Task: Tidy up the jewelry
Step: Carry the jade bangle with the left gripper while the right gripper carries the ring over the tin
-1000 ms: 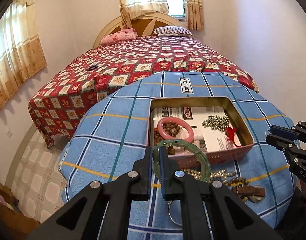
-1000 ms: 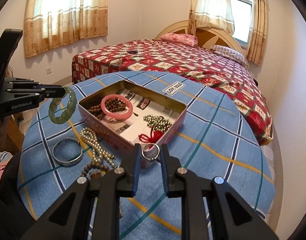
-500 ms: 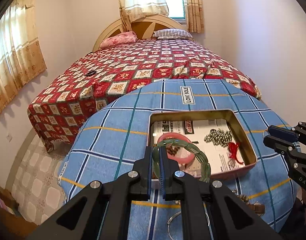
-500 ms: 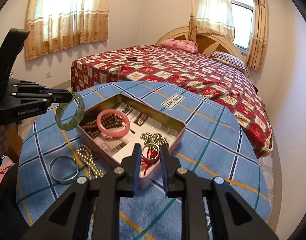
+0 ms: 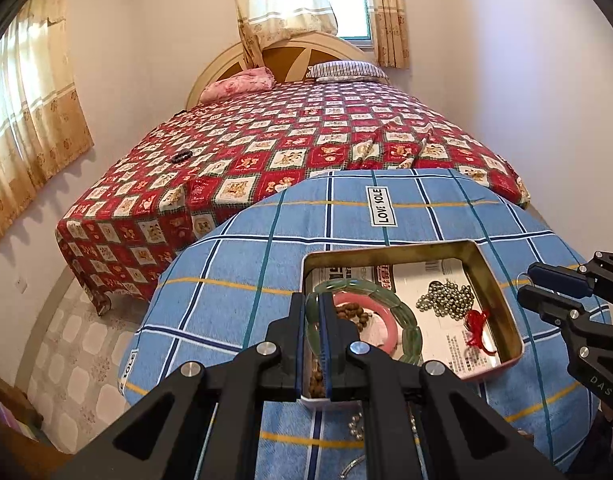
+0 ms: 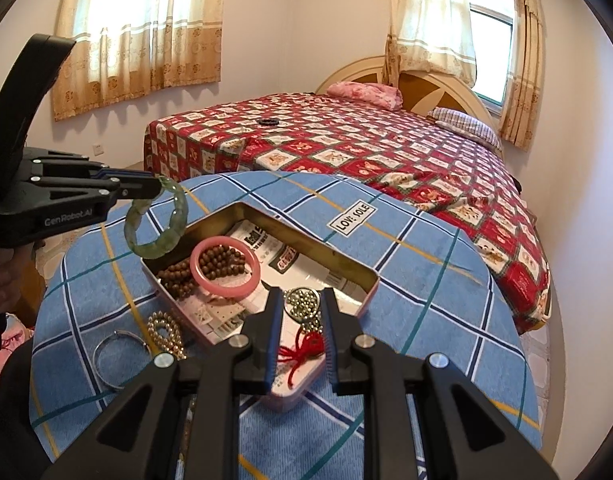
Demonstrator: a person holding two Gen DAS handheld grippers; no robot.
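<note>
My left gripper (image 5: 312,304) is shut on a green jade bangle (image 5: 410,336), which hangs over the near left corner of the open pink tin (image 5: 386,250). The right wrist view shows that gripper (image 6: 154,188) and the bangle (image 6: 174,236) above the tin's far left corner. My right gripper (image 6: 303,300) is shut on a small silver ring (image 6: 287,312), held over the tin's near side. In the tin (image 6: 266,216) lie a pink bangle (image 6: 226,288), brown wooden beads (image 6: 218,260), a silver ball chain (image 5: 446,300) and a red cord knot (image 6: 302,348).
On the round table's blue plaid cloth (image 6: 426,280), left of the tin, lie a pearl necklace (image 6: 164,330) and a silver bangle (image 6: 118,354). A bed with a red patterned cover (image 6: 346,140) stands just behind the table. A hand (image 6: 2,284) grips the left tool.
Both grippers have moved forward and a little up, from in front of the tin to over it. The green bangle and the ring stayed in their grips.
</note>
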